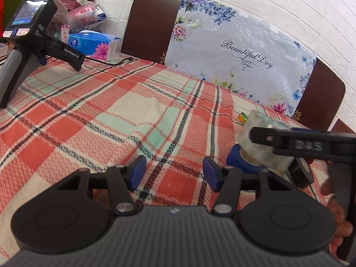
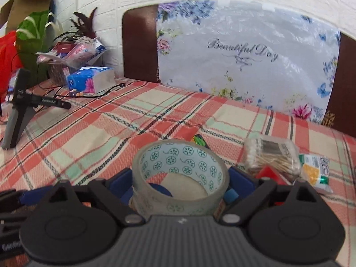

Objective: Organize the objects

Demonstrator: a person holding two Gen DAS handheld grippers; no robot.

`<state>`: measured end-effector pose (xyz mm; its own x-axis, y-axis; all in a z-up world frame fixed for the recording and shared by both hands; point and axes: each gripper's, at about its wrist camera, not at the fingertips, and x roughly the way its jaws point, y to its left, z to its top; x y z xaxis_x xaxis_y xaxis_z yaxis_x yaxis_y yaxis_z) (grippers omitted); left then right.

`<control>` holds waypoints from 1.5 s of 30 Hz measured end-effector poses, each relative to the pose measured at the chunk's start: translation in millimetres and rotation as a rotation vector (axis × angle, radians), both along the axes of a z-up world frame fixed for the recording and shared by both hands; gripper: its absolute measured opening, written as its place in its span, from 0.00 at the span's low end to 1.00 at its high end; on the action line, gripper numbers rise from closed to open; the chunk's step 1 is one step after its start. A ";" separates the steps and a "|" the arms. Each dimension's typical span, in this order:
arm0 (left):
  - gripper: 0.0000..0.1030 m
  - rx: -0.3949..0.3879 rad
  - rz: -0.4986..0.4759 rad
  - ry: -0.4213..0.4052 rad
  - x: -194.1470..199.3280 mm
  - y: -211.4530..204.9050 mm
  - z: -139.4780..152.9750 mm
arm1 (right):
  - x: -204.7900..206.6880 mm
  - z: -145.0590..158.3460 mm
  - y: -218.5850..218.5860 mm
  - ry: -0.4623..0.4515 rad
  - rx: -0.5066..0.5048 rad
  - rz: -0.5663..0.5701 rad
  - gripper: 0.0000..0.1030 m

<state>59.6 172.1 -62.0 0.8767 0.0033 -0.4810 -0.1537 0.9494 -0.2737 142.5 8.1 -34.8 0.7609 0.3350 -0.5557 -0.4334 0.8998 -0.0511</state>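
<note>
Now a clear tape roll (image 2: 180, 175) sits between the right gripper's (image 2: 180, 184) spread jaws.
Whether the pads (image 2: 239, 179) press on it I cannot tell; the roll rests tilted on a blue roll (image 1: 239, 158), beside a black roll (image 1: 302, 173), at the right of the plaid table (image 1: 111, 111). Left gripper (image 1: 174, 173) hovers half open, empty. Cotton swabs (image 2: 273, 155) lie near.

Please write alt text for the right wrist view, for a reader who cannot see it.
A roll of clear tape sits between the wide-spread jaws of the right gripper, over a plaid tablecloth. A pack of cotton swabs lies to the right, a blue tissue pack far left, and a floral-covered chair stands behind the table.
</note>
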 end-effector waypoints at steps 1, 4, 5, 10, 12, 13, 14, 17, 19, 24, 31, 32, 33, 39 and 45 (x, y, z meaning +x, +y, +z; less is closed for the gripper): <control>0.57 -0.002 -0.001 0.000 0.0 0.4 0.0 | -9.3 4.2 -3.9 -0.031 -0.006 0.012 0.92; 0.57 -0.002 -0.001 0.000 0.0 0.7 -0.2 | -47.1 17.3 -25.1 -0.102 -0.028 0.040 0.92; 0.57 -0.001 0.000 0.001 -0.2 0.4 -0.3 | -60.7 18.4 -34.0 -0.120 -0.049 0.048 0.92; 0.60 0.036 -0.012 0.018 1.9 -4.6 0.3 | -120.6 -1.9 -81.4 -0.080 -0.113 0.061 0.93; 0.60 0.079 -0.035 0.057 4.2 -14.1 5.1 | -132.6 -18.6 -90.5 -0.053 -0.147 0.050 0.95; 0.60 0.064 -0.059 0.078 3.5 -18.0 9.6 | -135.6 -22.0 -93.6 -0.037 -0.147 0.041 0.95; 0.60 0.017 -0.096 0.089 0.2 -21.6 15.1 | -137.7 -23.0 -96.2 -0.020 -0.138 0.040 0.95; 0.60 -0.037 -0.238 0.090 -14.6 -50.3 37.7 | -147.4 -20.2 -103.2 -0.030 -0.116 0.048 0.96; 0.60 -0.026 -0.352 0.095 -21.1 -77.0 50.8 | -148.1 -19.6 -106.3 -0.034 -0.120 0.050 0.96; 0.45 0.067 -0.489 0.206 -16.6 -130.7 43.9 | -136.7 -24.1 -116.6 0.047 -0.049 0.024 0.95; 0.20 0.102 -0.458 0.283 -1.5 -148.0 40.8 | -134.0 -23.7 -112.5 0.030 -0.033 0.044 0.85; 0.20 0.110 -0.464 0.249 -1.1 -154.1 52.7 | -136.2 -18.4 -115.5 -0.012 -0.034 0.031 0.85; 0.20 0.116 -0.475 0.214 0.4 -160.8 64.0 | -137.0 -10.8 -120.8 -0.057 -0.030 0.011 0.85; 0.20 0.106 -0.571 0.041 30.0 -230.5 121.1 | -121.8 29.3 -169.3 -0.289 -0.061 -0.161 0.85; 0.20 0.137 -0.671 -0.033 67.9 -323.1 134.8 | -80.8 48.7 -249.3 -0.321 -0.035 -0.352 0.85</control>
<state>127.5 -151.0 72.8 0.7245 -0.4869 -0.4878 0.4864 0.8627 -0.1387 61.7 -241.2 13.9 0.9600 0.0111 -0.2799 -0.0595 0.9845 -0.1652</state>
